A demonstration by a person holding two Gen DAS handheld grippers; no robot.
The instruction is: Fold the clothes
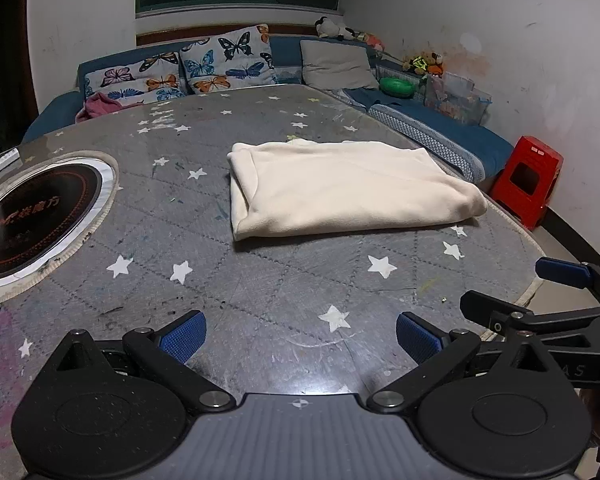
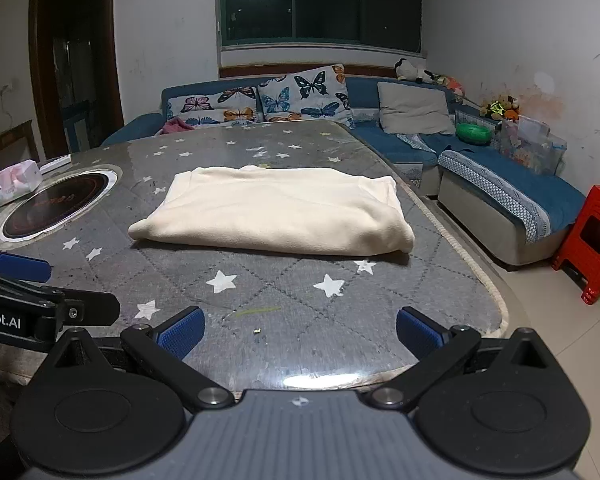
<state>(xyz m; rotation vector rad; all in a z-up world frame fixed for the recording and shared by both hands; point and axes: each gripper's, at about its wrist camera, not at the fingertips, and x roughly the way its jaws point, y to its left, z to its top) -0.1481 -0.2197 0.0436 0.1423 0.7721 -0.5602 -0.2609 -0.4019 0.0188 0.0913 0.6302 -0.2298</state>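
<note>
Left wrist view: cream garment [image 1: 340,188] lies folded in tidy rectangle on table [image 1: 220,280], well ahead of both claws. Left gripper [image 1: 300,338] and right gripper [image 2: 300,336] both released, holding nothing. Looks folded already; if tidying, pinch edges only, don't drag layers.

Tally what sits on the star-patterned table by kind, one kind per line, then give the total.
Cream folded garment: 1
Round black cooktop set into the table: 1
Pink tissue pack: 1
Total: 3
A flat white item at the far left edge is too unclear to name, so it is not counted. The left gripper and right gripper are both open and hold nothing.
</note>
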